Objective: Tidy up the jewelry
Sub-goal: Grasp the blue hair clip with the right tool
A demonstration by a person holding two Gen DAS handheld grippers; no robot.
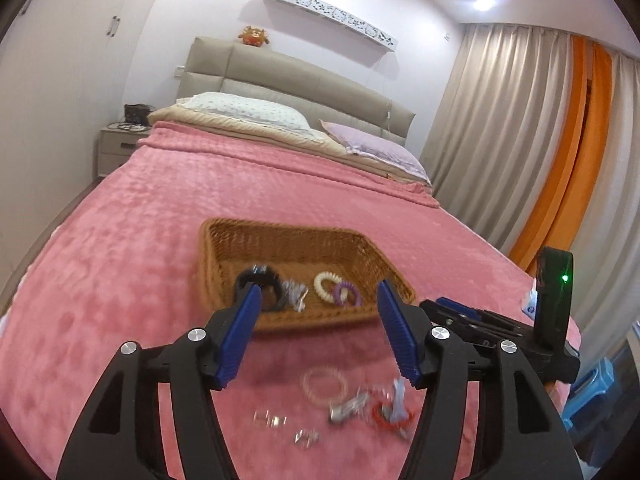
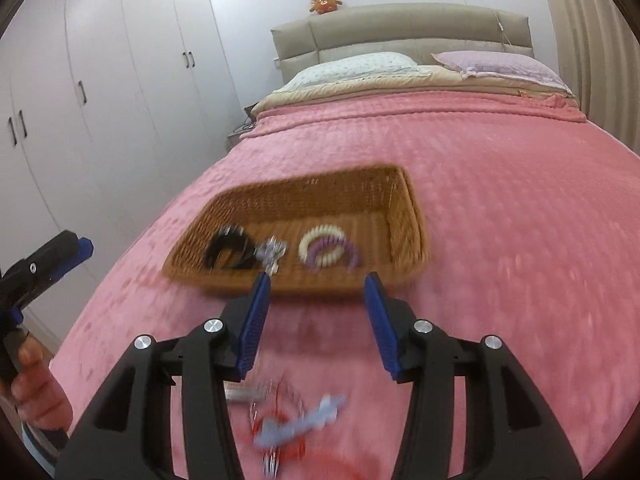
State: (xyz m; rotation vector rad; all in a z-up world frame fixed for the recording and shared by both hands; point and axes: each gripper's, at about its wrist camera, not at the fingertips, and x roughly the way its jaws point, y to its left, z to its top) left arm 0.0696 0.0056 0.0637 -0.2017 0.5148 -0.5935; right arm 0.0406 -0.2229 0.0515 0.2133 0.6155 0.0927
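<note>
A wicker basket (image 1: 280,240) (image 2: 320,194) sits on the pink bed. It holds a black bracelet (image 1: 260,276) (image 2: 230,250), a silver piece (image 1: 296,294) (image 2: 273,251), a cream coil band (image 1: 326,286) (image 2: 320,236) and a purple coil band (image 1: 347,293) (image 2: 348,250). Loose jewelry lies in front of the basket: a pale bead bracelet (image 1: 324,384), a red ring band (image 1: 390,416) (image 2: 280,428), silver clips (image 1: 348,408), clear small pieces (image 1: 272,420) and a light blue bow (image 2: 304,420). My left gripper (image 1: 318,300) is open above them. My right gripper (image 2: 318,284) is open too.
The right gripper shows at the right of the left wrist view (image 1: 500,320); the left gripper and hand show at the left of the right wrist view (image 2: 44,264). Pillows (image 1: 248,110) and a headboard lie at the far end. A wardrobe (image 2: 100,80) stands left, curtains (image 1: 520,140) right.
</note>
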